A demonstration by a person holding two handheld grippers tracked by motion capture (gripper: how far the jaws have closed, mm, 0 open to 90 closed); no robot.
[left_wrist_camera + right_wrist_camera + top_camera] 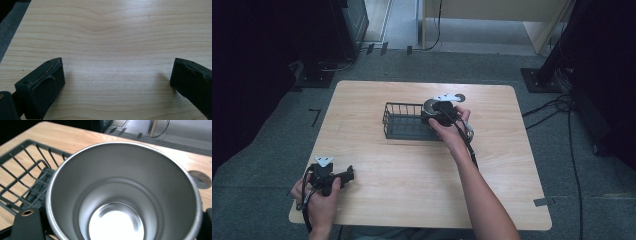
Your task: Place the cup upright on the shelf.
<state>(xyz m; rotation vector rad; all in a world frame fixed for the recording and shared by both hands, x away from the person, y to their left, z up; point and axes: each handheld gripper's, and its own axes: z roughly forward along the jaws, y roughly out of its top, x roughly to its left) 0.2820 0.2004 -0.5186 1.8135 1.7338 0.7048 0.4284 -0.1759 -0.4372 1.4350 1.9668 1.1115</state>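
Stainless-steel round cup [122,195], brushed grey inside with a bright, shiny bottom, sits upright, clamped in the right gripper [439,114] at the right end of the black wire basket [404,122] on the light wooden table [412,170]. Near the table's front-left corner, the left gripper [343,176] rests with jaws wide apart, holding nothing.

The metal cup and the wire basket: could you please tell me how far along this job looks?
Done: the right gripper has the metal cup gripped and lifted, mouth up. In hand: the cup hangs at the right end of the black wire basket, over its edge; it looks headed inside. Left: lowering it in and letting go; the basket floor shows no items. The left gripper rests open at the wooden table's near left corner.
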